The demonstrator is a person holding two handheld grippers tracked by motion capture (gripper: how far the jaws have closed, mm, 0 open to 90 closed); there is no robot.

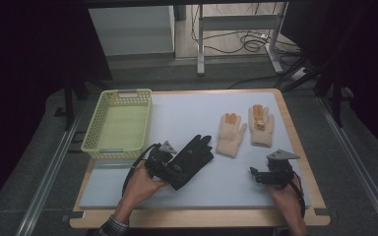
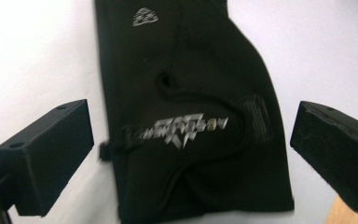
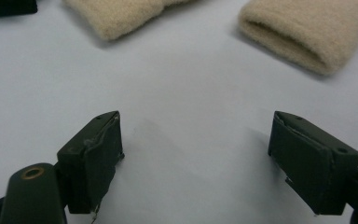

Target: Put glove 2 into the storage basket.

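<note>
A black glove (image 1: 196, 153) with a silver logo lies flat on the white mat (image 1: 202, 189), fingers pointing up and right. My left gripper (image 1: 171, 170) hovers over its cuff end. In the left gripper view the black glove (image 2: 191, 93) lies between the wide-apart jaws of my left gripper (image 2: 191, 154), and neither pad touches it. Two cream knitted gloves (image 1: 230, 135) (image 1: 261, 127) lie side by side at the right. My right gripper (image 1: 256, 176) stands open below them over bare mat; the right gripper view shows my right gripper (image 3: 196, 158) empty, with the cream cuffs (image 3: 121, 16) (image 3: 303, 35) beyond.
A pale yellow-green plastic basket (image 1: 126, 92) stands empty at the table's back left, just beyond the left gripper. The wooden table edge (image 1: 295, 132) frames the mat. Cables and desk legs lie on the floor behind.
</note>
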